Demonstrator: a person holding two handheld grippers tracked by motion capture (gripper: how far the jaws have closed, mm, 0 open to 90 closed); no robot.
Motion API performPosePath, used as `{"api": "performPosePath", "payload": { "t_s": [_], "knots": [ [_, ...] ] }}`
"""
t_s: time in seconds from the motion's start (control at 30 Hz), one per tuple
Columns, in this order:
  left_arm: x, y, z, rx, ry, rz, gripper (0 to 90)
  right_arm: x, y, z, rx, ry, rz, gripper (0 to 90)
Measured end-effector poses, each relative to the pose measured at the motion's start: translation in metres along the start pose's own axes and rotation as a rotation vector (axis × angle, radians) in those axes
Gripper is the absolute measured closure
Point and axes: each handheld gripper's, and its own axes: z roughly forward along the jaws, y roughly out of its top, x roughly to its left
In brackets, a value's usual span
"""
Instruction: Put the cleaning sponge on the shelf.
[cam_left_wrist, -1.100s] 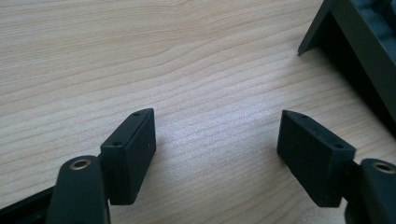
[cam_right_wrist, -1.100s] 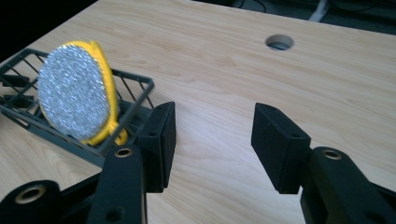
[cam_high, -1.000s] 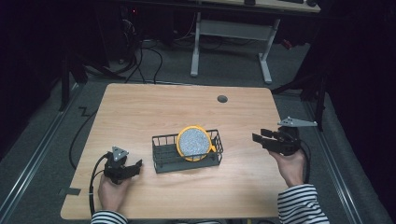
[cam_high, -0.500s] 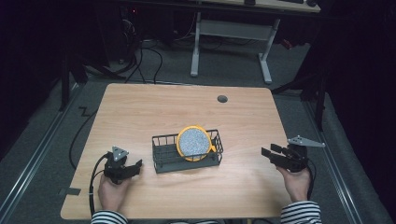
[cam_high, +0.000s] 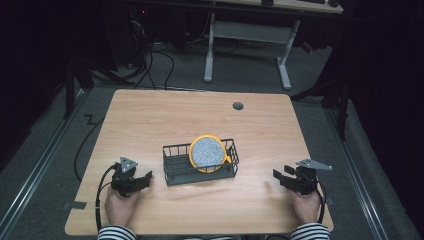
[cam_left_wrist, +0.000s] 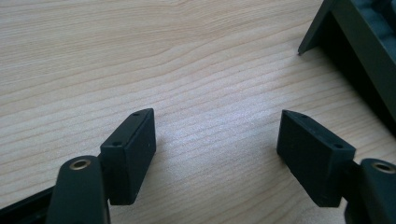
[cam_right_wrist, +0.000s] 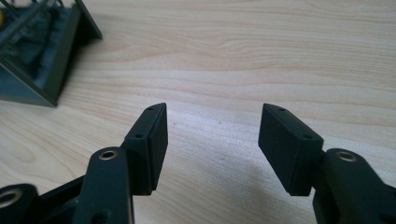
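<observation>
A dark wire basket (cam_high: 172, 165) stands in the middle of the wooden table (cam_high: 200, 120). A round plate (cam_high: 207, 152) with a yellow rim and speckled grey face leans upright inside it. My left gripper (cam_high: 146, 177) rests low on the table left of the basket, open, with bare wood between its jaws (cam_left_wrist: 217, 140). My right gripper (cam_high: 279, 176) sits low near the table's right front, right of the basket; its jaws have just been opening and stand open with nothing between them (cam_right_wrist: 212, 135). The basket's corner (cam_right_wrist: 46, 70) shows at the upper left of the right gripper view.
A small round cable hole (cam_high: 238, 106) is in the table's far right part. The basket's edge (cam_left_wrist: 355, 42) shows at the upper right of the left gripper view. Beyond the table stands a white desk frame (cam_high: 245, 30), with cables on the dark floor.
My right gripper has come down from above the table's right edge to low over the table surface, and its jaws look wider apart. The left gripper, basket and plate have not moved.
</observation>
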Motion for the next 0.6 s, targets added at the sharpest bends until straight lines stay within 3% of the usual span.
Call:
{"api": "performPosePath", "payload": {
  "t_s": [0.3,0.6],
  "knots": [
    [0.0,0.0,0.0,0.0,0.0,0.0,28.7,0.015,-0.005,0.012,0.017,-0.076,-0.062,41.2],
    [0.0,0.0,0.0,0.0,0.001,0.0,28.6,0.023,-0.013,0.022,0.041,-0.103,-0.118,40.4]
  ]
}}
